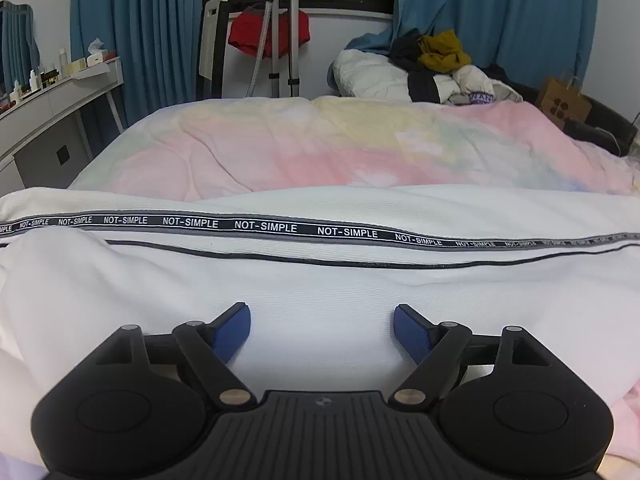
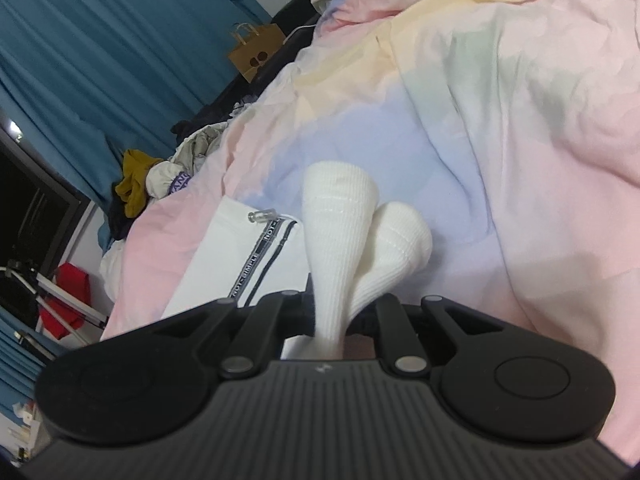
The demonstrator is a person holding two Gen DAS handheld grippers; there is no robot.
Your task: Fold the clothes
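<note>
A white garment (image 1: 320,276) lies spread across the near part of the bed, with a black tape (image 1: 266,226) printed "NOT-SIMPLE" running along it. My left gripper (image 1: 322,312) hovers over the white cloth, open, its blue pads (image 1: 234,330) wide apart with nothing pinched between them. In the right wrist view my right gripper (image 2: 334,314) is shut on the garment's white ribbed cuffs (image 2: 340,208), which stick up in two bunched lobes; the fingertips are hidden by the cloth. The garment's body (image 2: 216,264) and its printed tape (image 2: 256,260) lie to the left.
A pastel pink, yellow and blue duvet (image 1: 320,148) covers the bed. A heap of clothes (image 1: 432,68) and a brown paper bag (image 1: 564,102) sit at the far side. A dressing table (image 1: 48,100) stands left, and a stand bearing a red cloth (image 1: 268,34) is by blue curtains.
</note>
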